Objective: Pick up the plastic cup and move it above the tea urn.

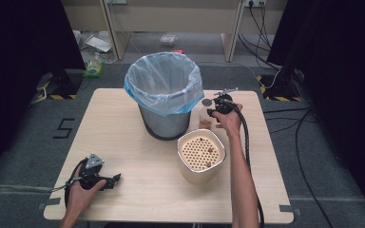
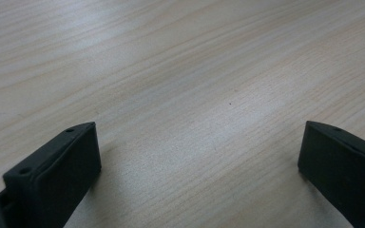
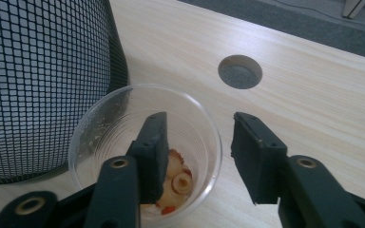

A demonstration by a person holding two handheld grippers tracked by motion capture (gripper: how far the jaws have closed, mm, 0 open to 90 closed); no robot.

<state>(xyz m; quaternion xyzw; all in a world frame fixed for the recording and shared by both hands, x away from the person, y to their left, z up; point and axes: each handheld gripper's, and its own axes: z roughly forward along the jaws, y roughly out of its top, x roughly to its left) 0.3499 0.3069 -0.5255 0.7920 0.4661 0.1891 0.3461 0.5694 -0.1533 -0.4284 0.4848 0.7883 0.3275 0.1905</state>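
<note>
A clear plastic cup point(image 3: 105, 118) stands on the table right beside the mesh bin point(image 3: 38, 71), with a few food scraps point(image 3: 178, 180) at its bottom. My right gripper point(image 3: 199, 121) is open and straddles the cup's near wall: one jaw is inside the cup, the other outside its rim. From above, the right gripper point(image 1: 215, 110) sits over the cup point(image 1: 204, 119) at the bin's right side. My left gripper point(image 1: 113, 179) rests open on the table's front left; its jaws point(image 2: 200, 127) stand wide apart over bare wood.
The bin point(image 1: 164, 85), lined with a blue-white bag, stands at the table's middle back. A cream container with a perforated strainer top point(image 1: 201, 154) holding a few brown bits sits in front of the cup. A round hole point(image 3: 240, 71) pierces the wooden table point(image 1: 123, 142).
</note>
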